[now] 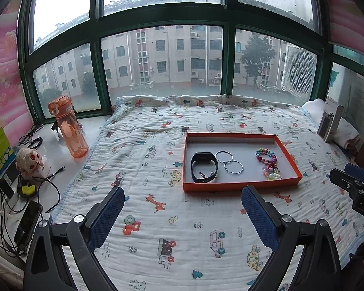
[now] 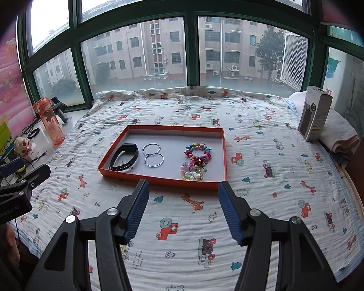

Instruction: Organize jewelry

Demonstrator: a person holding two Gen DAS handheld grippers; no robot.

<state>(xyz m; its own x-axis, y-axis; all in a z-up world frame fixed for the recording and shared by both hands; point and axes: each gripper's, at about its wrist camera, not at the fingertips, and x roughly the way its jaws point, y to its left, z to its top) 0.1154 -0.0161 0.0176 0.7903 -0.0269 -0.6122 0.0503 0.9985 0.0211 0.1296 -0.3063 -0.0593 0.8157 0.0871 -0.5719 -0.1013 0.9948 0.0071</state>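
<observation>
Left to right: an orange bottle (image 1: 69,127) on the sill, then the orange tray (image 1: 240,185) on the quilt (image 1: 143,131) holding a black band (image 1: 203,167), hoop earrings (image 1: 229,162) and bead bracelets (image 1: 268,163), with a white box (image 1: 330,122) beyond; the left gripper (image 1: 183,201) and the right gripper (image 2: 184,191) hover wide apart, holding nothing, nothing between them and the tray.

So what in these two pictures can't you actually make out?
- Small charm on the black wristband: too small in both views to identify.
- Pale bead cluster in the orange tray: one bracelet or several, unclear.
- Lettering on the white box: too blurred to read.
- Right gripper in the left view: cut off by the frame edge.
</observation>
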